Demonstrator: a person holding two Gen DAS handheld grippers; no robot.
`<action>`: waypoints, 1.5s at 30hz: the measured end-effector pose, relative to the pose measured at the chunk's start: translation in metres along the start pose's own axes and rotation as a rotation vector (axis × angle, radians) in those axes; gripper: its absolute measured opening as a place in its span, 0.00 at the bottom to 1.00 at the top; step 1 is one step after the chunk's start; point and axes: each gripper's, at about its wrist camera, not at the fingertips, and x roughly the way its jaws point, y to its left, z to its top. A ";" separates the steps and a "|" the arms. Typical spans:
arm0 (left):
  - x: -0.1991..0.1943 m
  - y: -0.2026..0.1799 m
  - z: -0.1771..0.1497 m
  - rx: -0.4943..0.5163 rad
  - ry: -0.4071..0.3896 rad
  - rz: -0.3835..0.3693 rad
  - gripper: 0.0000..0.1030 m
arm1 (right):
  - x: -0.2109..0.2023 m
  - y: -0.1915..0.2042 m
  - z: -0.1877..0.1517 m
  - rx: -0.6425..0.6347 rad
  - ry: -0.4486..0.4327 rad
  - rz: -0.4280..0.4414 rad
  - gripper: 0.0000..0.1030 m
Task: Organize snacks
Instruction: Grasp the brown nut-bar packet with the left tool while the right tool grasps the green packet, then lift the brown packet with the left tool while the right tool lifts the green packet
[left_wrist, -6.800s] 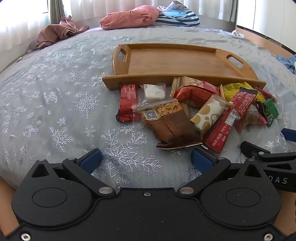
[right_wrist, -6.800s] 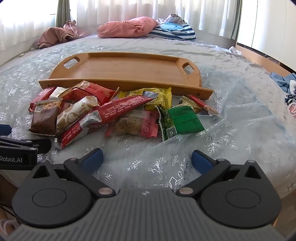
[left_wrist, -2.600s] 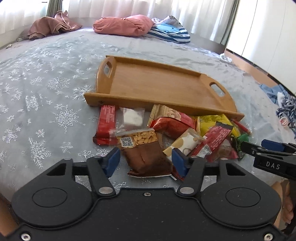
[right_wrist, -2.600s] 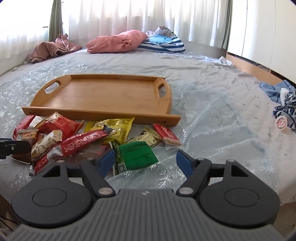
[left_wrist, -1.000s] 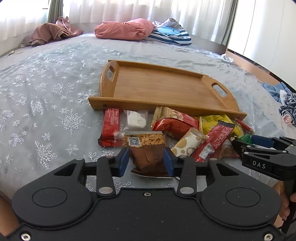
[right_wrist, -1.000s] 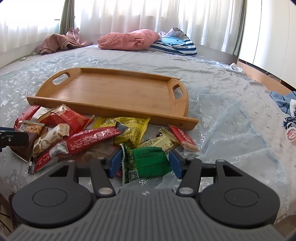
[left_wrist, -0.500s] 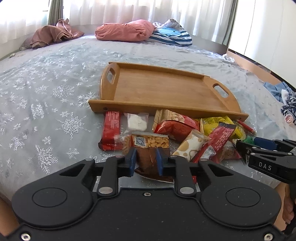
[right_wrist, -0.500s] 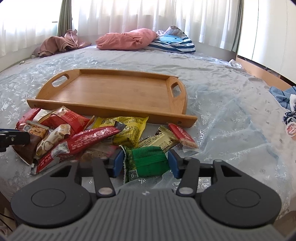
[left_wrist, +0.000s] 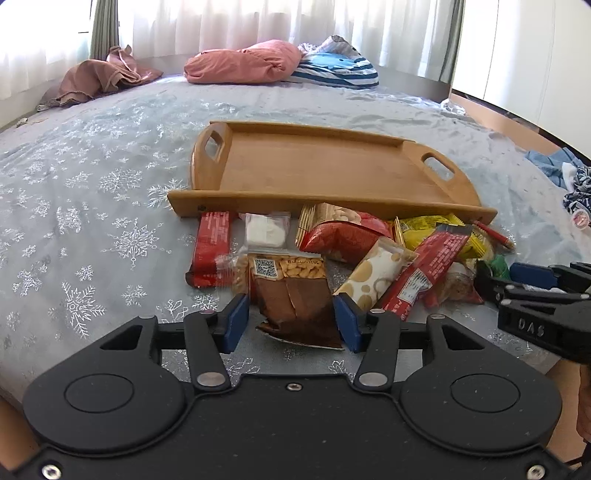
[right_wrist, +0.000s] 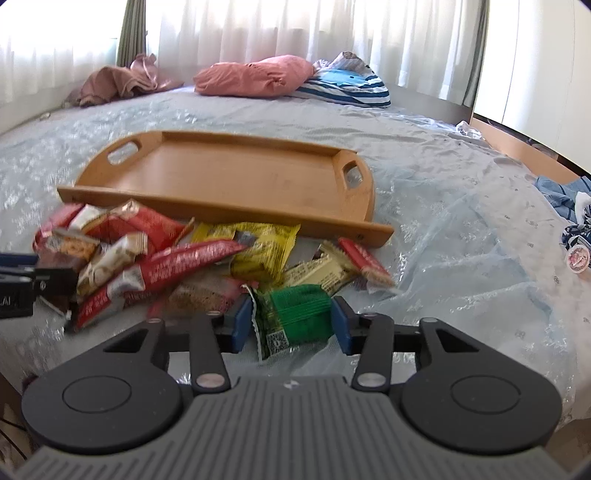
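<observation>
L gripper (left_wrist: 291, 323): fingers (left_wrist: 234, 321) have just been opening; they now stand apart on either side of the brown pack (left_wrist: 291, 295), which lies between them on the bed (left_wrist: 85, 221). Small gaps show at both pads, so no clamp yet. R gripper (right_wrist: 284, 326): fingers (right_wrist: 341, 325) have just been closing in around the green pack (right_wrist: 295, 314). The right pad looks to be against the wrapper edge, the left pad just beside the crinkled end; cannot tell if it's really pinched. View is motion-blurred there.

Outward from the L side: red bar (left_wrist: 212, 247), small white pack (left_wrist: 266, 230), red peanut bag (left_wrist: 343, 230), spotted cream pack (left_wrist: 373, 271) and long red stick (left_wrist: 428, 273), all heaped just in front of the tray's near rail. Outward from the R side: yellow pack (right_wrist: 264, 247), pale-yellow pack (right_wrist: 321, 271), small red bar (right_wrist: 364, 260), plus the same long red stick and spotted pack to the left.

Tray (left_wrist: 325, 177) sits beyond the pile, inside bare wood, nothing in it.

Progress, as I judge it: barely begun. Zero snacks are in the tray; the whole pile lies on the bed. Both grippers are at the first-pick stage, one pack each. Left to do: secure both grips, lift, carry over the near rail, set down, then repeat for approx. ten more packs, prob. sorted or lined up.

Pillows (left_wrist: 243, 62) and clothes at the far end of the bed are not involved.
</observation>
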 end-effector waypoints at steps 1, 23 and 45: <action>-0.001 0.000 0.000 0.002 0.000 -0.004 0.41 | 0.002 0.001 -0.001 -0.012 0.005 -0.008 0.50; -0.025 0.006 0.014 0.023 -0.052 0.014 0.13 | -0.019 -0.011 0.010 0.097 -0.078 -0.031 0.27; -0.004 0.000 -0.003 0.077 0.014 0.025 0.43 | -0.016 -0.001 0.003 0.098 -0.030 0.010 0.43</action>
